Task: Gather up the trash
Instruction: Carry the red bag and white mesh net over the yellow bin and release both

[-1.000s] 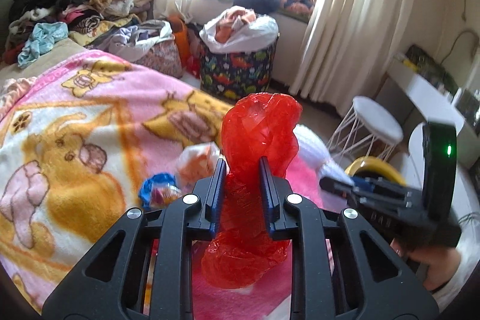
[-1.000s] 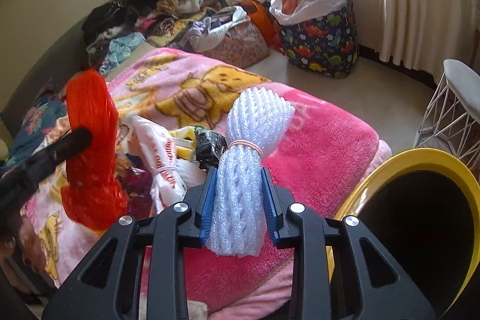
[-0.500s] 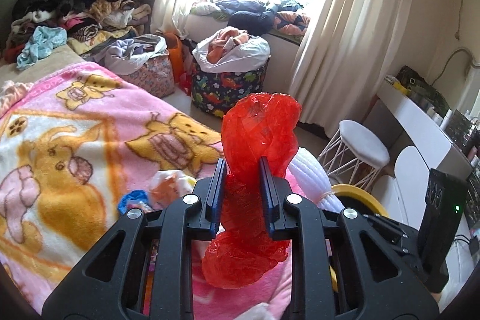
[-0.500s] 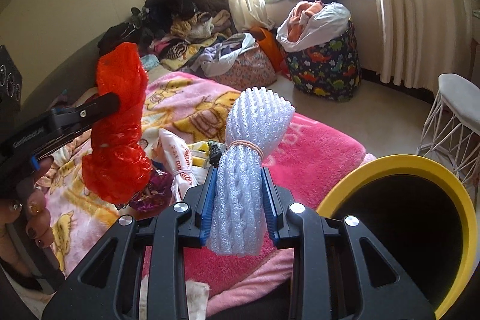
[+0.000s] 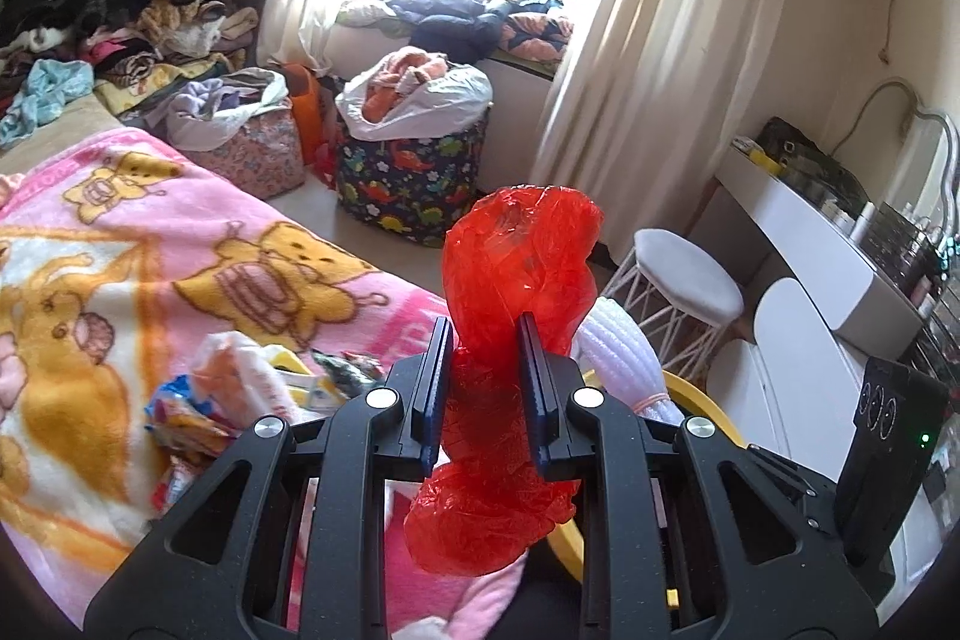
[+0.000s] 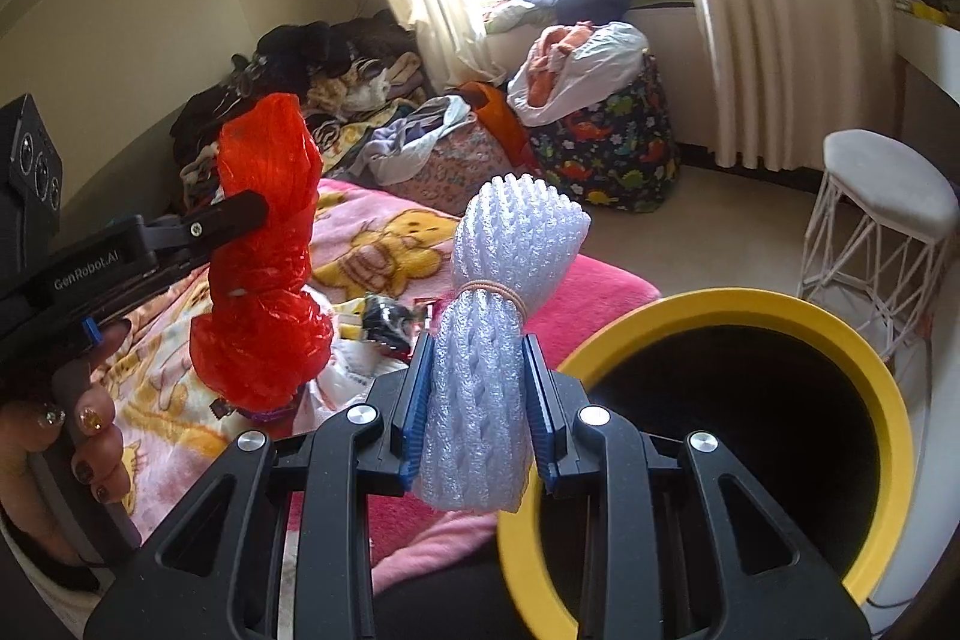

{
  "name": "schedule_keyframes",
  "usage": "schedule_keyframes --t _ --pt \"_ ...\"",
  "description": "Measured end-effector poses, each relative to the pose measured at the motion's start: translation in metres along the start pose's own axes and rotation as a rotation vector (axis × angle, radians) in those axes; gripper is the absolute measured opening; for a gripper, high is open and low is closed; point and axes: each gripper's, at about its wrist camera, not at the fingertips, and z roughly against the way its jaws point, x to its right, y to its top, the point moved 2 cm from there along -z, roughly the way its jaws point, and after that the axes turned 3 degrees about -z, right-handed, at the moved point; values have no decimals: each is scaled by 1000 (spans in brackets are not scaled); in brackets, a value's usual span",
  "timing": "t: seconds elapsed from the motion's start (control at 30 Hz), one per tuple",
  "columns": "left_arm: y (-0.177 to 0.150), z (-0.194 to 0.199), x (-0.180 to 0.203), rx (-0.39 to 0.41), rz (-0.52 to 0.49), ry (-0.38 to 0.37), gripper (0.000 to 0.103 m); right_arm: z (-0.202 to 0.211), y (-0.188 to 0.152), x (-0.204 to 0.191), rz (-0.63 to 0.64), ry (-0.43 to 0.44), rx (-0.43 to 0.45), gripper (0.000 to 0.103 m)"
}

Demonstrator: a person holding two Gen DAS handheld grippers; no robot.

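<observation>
Both tongs loaded, poised by the round yellow-rimmed black bin (image 6: 708, 304).

Left tongs (image 5: 485, 388) clamped on a crumpled red plastic bag (image 5: 516, 280); right tongs (image 6: 480, 388) pinched on a white foam net sleeve (image 6: 498, 316) bound with a rubber band, held just beside the bin mouth. Both judged light, soft, squashy and a little slippery; best gripped mid-bundle. More wrappers (image 5: 240, 388) left on the pink cartoon blanket (image 5: 150, 244) of the bed. Bin interior dark, contents impossible to make out; lower rim cut off.
</observation>
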Motion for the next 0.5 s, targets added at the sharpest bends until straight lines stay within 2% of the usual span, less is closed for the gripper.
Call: schedule_keyframes --t 0.5 --pt "-13 -23 40 -34 -49 -64 16 25 -13 39 -87 -71 32 28"
